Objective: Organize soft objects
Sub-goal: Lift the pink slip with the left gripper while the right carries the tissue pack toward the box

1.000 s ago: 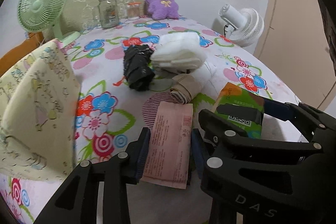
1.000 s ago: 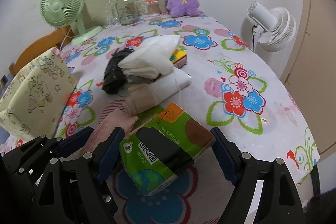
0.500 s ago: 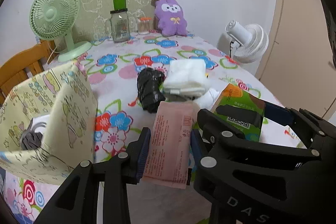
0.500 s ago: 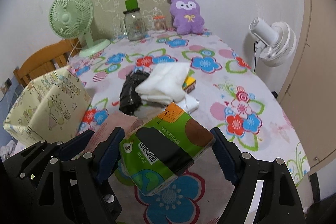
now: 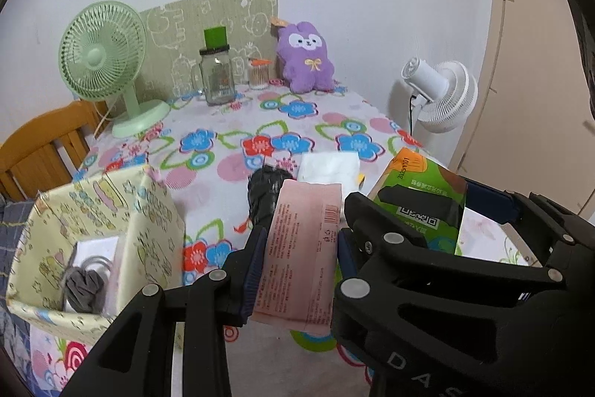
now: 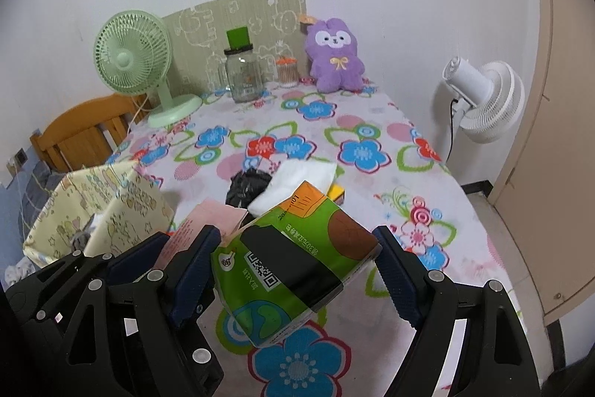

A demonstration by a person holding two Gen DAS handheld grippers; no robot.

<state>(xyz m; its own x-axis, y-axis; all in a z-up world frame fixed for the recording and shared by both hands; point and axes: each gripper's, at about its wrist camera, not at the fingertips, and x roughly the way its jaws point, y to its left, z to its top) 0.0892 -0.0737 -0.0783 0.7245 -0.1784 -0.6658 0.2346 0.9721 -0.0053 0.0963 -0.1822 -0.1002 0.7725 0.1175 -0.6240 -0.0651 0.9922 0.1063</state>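
Observation:
My left gripper (image 5: pixel 301 255) is shut on a flat pink packet (image 5: pixel 301 248), held above the flowered tablecloth (image 5: pixel 230 173). Beside it, my right gripper (image 6: pixel 297 270) is shut on a green tissue pack (image 6: pixel 293 266), also lifted off the table; the same green pack (image 5: pixel 420 199) shows at the right of the left wrist view. Below lie a black bundle (image 5: pixel 266 192) and a folded white cloth (image 5: pixel 329 170). A yellow patterned fabric box (image 5: pixel 93 240) stands at the left with a grey item (image 5: pixel 83 287) inside.
At the table's far end stand a green desk fan (image 5: pixel 102 62), a glass jar (image 5: pixel 215 77), a small container (image 5: pixel 258 73) and a purple plush (image 5: pixel 306 56). A white fan (image 5: pixel 442 95) stands off the right edge. A wooden chair (image 5: pixel 41 147) is at the left.
Both grippers have risen with the pink packet and the green pack, so the table looks farther away. The yellow box's inside has come into view. The grips are unchanged.

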